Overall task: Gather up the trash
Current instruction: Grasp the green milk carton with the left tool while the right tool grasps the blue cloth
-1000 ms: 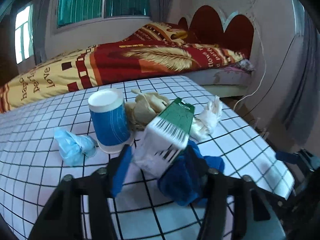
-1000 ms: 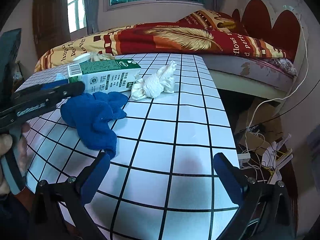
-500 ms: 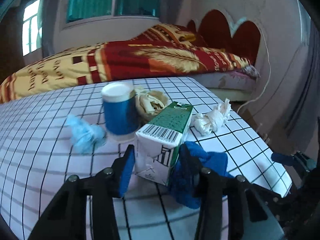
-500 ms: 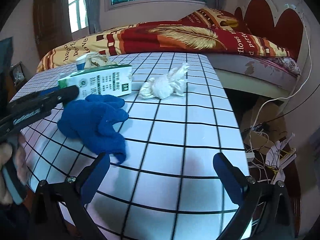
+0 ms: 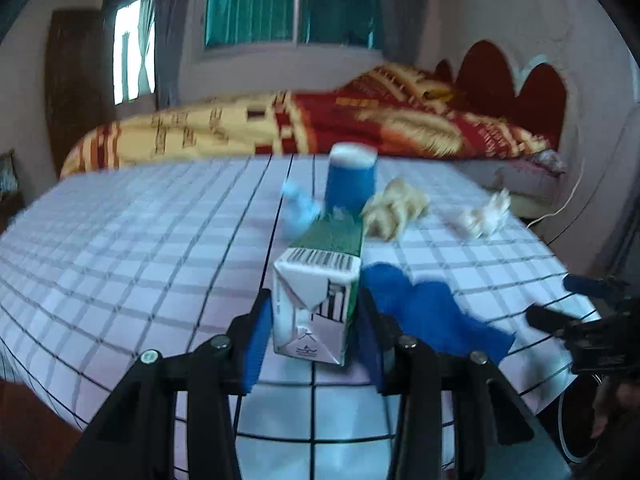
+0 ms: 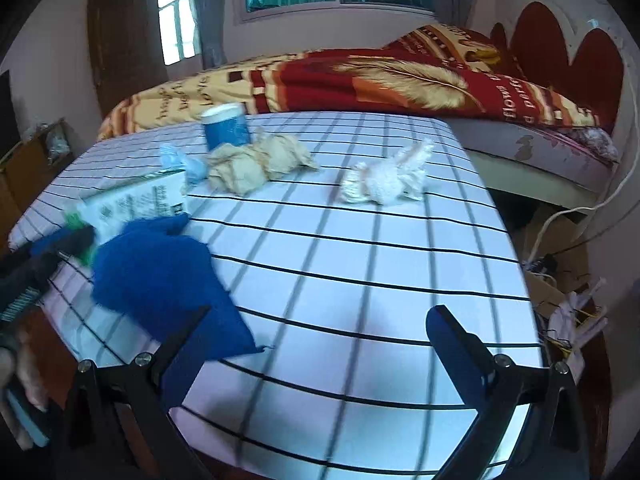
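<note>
My left gripper (image 5: 316,320) is shut on a green and white milk carton (image 5: 320,296), held just above the checked table (image 5: 140,260) near its front edge. The carton also shows in the right wrist view (image 6: 136,200), with the left gripper (image 6: 60,244) on it. Past it lie a blue paper cup (image 5: 351,178), a light blue wad (image 5: 298,208), a brown crumpled paper (image 5: 396,208) and a white crumpled tissue (image 6: 384,180). My right gripper (image 6: 316,344) is open and empty over the table's near edge.
A blue cloth (image 6: 160,276) lies on the table beside the carton. A bed with a red and yellow blanket (image 6: 360,76) stands behind the table. Cables and boxes (image 6: 560,272) lie on the floor at the right.
The left gripper has pulled the carton back and to the left, away from the cup and papers, and turned it straighter. The right gripper has moved left and risen slightly.
</note>
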The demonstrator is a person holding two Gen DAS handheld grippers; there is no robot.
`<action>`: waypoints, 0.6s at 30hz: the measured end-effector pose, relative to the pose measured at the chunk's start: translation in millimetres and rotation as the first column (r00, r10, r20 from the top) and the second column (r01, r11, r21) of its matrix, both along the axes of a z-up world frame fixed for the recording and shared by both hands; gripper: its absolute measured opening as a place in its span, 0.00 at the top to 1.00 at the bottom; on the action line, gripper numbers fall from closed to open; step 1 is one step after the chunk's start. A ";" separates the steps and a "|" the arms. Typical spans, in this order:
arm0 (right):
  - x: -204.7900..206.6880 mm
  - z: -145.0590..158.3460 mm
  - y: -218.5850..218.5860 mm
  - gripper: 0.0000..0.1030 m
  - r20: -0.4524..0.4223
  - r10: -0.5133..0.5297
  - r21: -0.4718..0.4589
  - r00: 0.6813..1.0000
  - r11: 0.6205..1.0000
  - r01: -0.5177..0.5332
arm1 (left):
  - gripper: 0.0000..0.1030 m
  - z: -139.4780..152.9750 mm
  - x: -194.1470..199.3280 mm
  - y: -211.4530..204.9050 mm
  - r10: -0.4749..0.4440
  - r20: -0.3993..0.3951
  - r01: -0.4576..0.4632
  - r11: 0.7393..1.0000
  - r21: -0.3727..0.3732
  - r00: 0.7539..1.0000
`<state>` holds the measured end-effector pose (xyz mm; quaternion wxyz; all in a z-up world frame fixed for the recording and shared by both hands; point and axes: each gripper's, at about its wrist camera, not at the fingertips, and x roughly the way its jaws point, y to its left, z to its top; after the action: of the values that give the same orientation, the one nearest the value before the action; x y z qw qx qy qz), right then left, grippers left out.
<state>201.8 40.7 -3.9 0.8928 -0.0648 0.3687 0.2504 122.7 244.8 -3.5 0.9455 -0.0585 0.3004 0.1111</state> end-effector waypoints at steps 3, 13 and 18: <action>-7.1 -0.2 14.2 0.00 0.007 0.041 -0.013 0.999 0.999 -0.041 | 0.56 -1.6 0.5 6.5 0.032 0.017 -0.032 0.999 -0.026 0.999; -17.4 -3.4 46.3 0.00 0.006 0.141 -0.006 0.990 0.990 -0.140 | 0.60 -1.2 -12.4 20.3 0.027 0.025 -0.027 0.999 0.018 0.999; -25.3 -3.4 75.1 0.00 0.010 0.217 0.011 0.976 0.976 -0.217 | 0.60 -2.3 -32.6 39.9 0.101 0.035 -0.103 0.993 0.059 0.994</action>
<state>176.4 115.8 -7.3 0.8623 -0.1002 0.3538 0.3482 90.1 284.8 -5.7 0.9446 -0.0468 0.2784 0.1676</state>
